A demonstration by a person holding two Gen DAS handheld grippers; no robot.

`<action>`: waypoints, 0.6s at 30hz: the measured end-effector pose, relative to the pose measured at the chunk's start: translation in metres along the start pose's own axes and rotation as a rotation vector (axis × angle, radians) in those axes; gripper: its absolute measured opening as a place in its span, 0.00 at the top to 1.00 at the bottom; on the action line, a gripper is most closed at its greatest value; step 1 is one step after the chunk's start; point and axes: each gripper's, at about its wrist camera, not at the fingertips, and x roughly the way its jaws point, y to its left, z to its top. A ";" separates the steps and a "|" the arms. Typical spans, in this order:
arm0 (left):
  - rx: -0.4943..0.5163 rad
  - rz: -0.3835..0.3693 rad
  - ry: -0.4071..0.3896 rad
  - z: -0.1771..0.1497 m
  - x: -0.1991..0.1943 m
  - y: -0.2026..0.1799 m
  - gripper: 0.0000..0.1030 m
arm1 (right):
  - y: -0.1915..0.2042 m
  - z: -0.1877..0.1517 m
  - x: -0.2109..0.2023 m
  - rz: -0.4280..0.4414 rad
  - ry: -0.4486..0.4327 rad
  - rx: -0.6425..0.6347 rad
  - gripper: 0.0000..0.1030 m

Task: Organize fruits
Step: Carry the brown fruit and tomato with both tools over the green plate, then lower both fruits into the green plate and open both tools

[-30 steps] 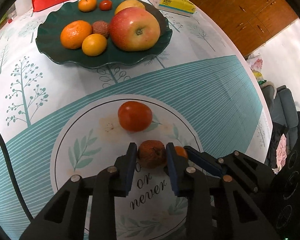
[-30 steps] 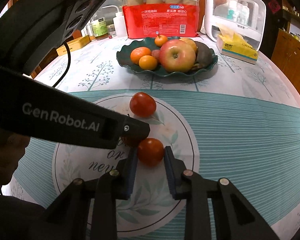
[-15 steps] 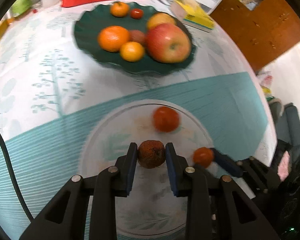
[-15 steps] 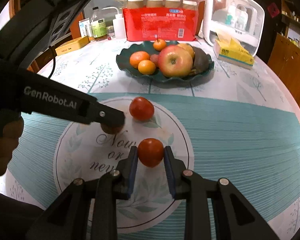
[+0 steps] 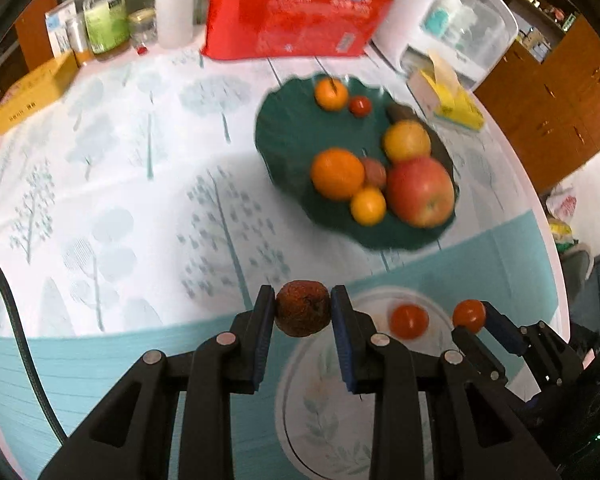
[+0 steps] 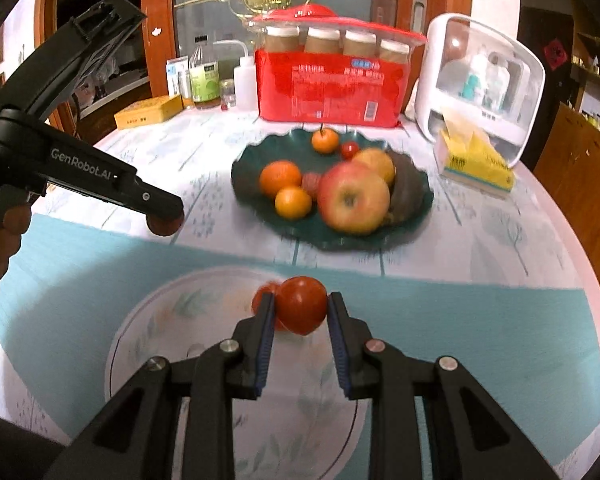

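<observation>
My left gripper [image 5: 303, 316] is shut on a brown wrinkled fruit [image 5: 302, 314] and holds it above the tablecloth, left of the green fruit plate [image 5: 284, 136]. It also shows in the right wrist view [image 6: 164, 222]. My right gripper [image 6: 300, 314] is shut on a red tomato [image 6: 302, 309], lifted over the round printed mat [image 6: 160, 320]; the tomato also shows in the left wrist view [image 5: 469, 315]. A second tomato [image 5: 409, 321] lies on the mat, partly hidden behind the held one in the right wrist view [image 6: 262, 300]. The plate [image 6: 252, 184] holds a large apple [image 6: 354, 202], oranges and small fruits.
At the table's back stand a red pack of cups [image 6: 328, 80], a white appliance [image 6: 480, 80], a yellow tissue box [image 6: 476, 160], bottles [image 6: 204, 76] and a yellow box [image 6: 148, 112]. Wooden cabinets [image 5: 560, 80] stand to the right.
Both grippers have lifted their fruits off the mat. The left gripper has risen and swung left, away from the right one. The second tomato stays on the mat.
</observation>
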 end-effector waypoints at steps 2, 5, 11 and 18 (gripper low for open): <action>-0.001 0.008 -0.018 0.012 -0.003 0.000 0.74 | -0.002 0.012 0.003 -0.002 -0.019 -0.005 0.74; 0.000 0.022 -0.048 0.030 -0.008 0.001 0.74 | -0.006 0.030 0.008 -0.007 -0.047 -0.023 0.74; -0.003 0.031 -0.097 0.064 -0.009 0.000 0.74 | -0.010 0.061 0.020 -0.018 -0.082 -0.061 0.74; 0.000 0.030 -0.140 0.099 -0.003 -0.002 0.74 | -0.014 0.080 0.035 -0.029 -0.097 -0.068 0.74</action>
